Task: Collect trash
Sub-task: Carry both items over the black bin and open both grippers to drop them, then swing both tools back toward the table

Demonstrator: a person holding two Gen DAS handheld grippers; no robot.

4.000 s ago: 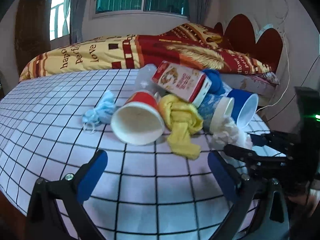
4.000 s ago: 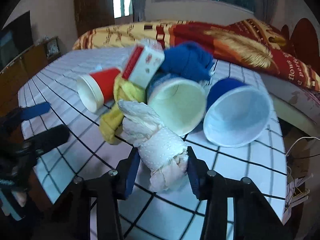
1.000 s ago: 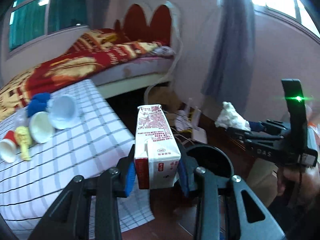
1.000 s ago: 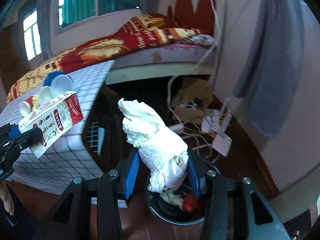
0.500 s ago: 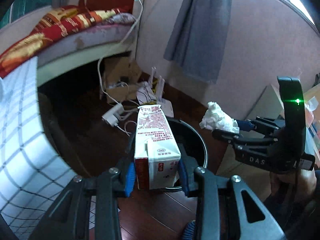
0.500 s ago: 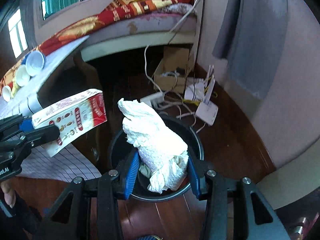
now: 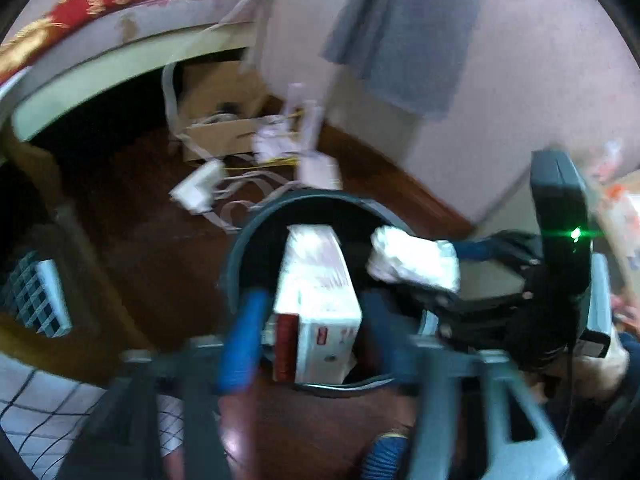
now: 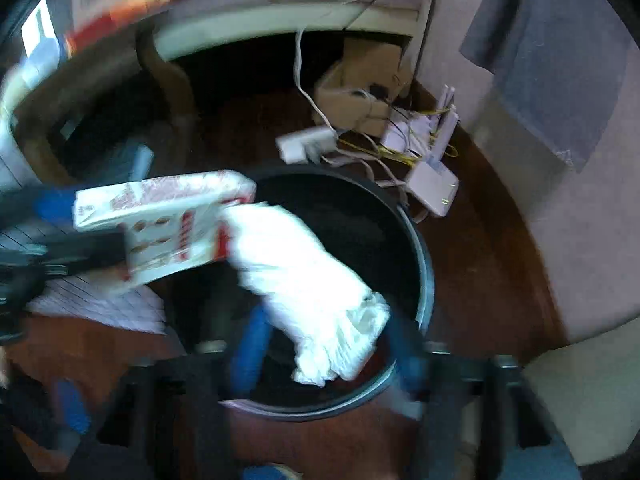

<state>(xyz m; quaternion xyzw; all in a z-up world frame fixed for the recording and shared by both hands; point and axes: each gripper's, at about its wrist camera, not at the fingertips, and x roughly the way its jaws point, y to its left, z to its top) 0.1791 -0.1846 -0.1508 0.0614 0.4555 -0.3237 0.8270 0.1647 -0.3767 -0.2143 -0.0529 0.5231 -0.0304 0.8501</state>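
Left gripper (image 7: pixel 312 336) jaws have just sprung wide, milk carton (image 7: pixel 316 300) loose over the black bin (image 7: pixel 240 248); right gripper (image 8: pixel 324 340) just opened too, white tissue wad (image 8: pixel 304 280) dropping inside the rim.

Dim room; heavy motion blur; fisheye-warped edges.

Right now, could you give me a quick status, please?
Both grippers just opening above bin. Carton and tissue wad between parted pads. Nothing blocking.
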